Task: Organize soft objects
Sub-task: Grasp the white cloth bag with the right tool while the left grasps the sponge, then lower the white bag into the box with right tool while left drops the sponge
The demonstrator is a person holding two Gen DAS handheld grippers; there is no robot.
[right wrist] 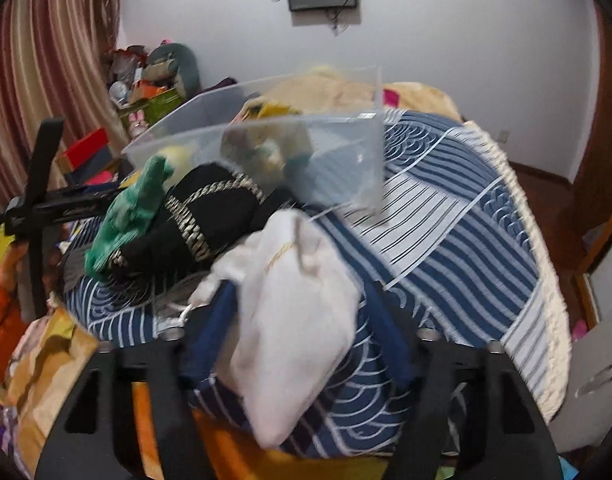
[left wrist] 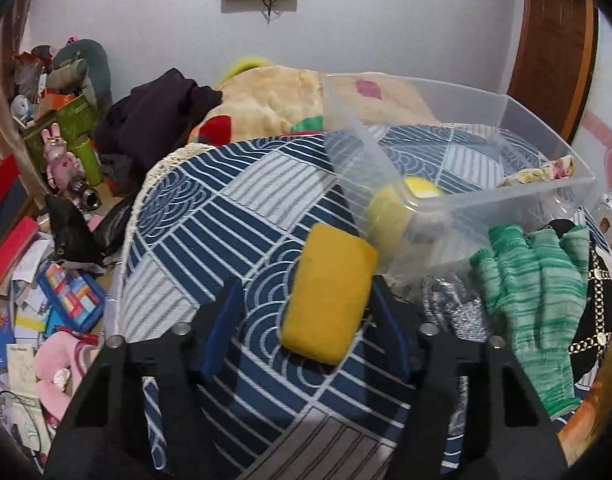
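Observation:
In the left wrist view, a yellow sponge (left wrist: pixel 329 295) lies on the blue patterned bedspread (left wrist: pixel 210 216), between the wide-open fingers of my left gripper (left wrist: pixel 306 312), close to the right finger. A clear plastic bin (left wrist: pixel 457 152) stands behind it, holding a yellow ball (left wrist: pixel 401 204) and a floral cloth (left wrist: pixel 541 172). A green knit glove (left wrist: pixel 537 292) lies right of the gripper over a black item (left wrist: pixel 597 304) and a grey glove (left wrist: pixel 453 308). In the right wrist view, my right gripper (right wrist: pixel 302 320) has a white cloth pouch (right wrist: pixel 298 320) between its fingers; they look open around it. The bin (right wrist: pixel 306 152), green glove (right wrist: pixel 134 208) and black item (right wrist: pixel 210 212) lie beyond.
A beige blanket (left wrist: pixel 274 100) and dark clothes (left wrist: pixel 154 120) sit at the far end of the bed. The floor at left is cluttered with boxes, papers and plush toys (left wrist: pixel 62 156). A curtain (right wrist: pixel 46 80) hangs at left; the left gripper's tool (right wrist: pixel 42 200) shows at the left edge.

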